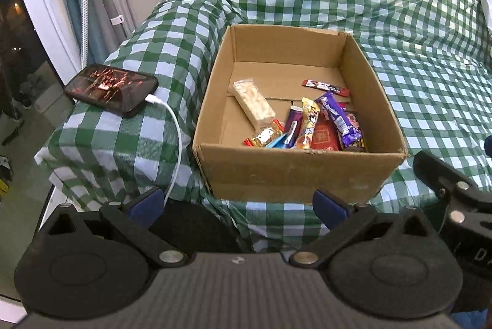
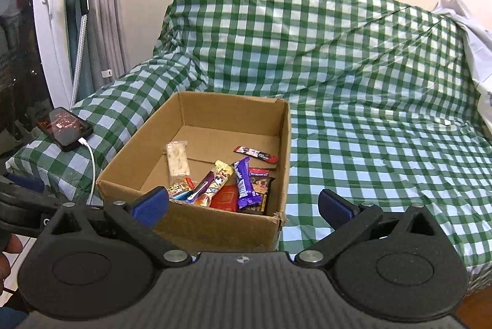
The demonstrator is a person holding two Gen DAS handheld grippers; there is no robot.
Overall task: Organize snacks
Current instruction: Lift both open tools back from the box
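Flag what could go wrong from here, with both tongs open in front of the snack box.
1. The cardboard box sits on soft, rumpled checked cover; pushing down inside could tilt it.
2. The snacks overlap in the near right corner, so the right tongs may pinch two wrappers together.
3. The phone lies near the armrest edge with its white cable hanging beside the left tongs; a snag might drag it off.

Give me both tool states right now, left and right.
Left tool: open, holding nothing, short of the cardboard box.
Right tool: open, holding nothing, at the box's near wall.
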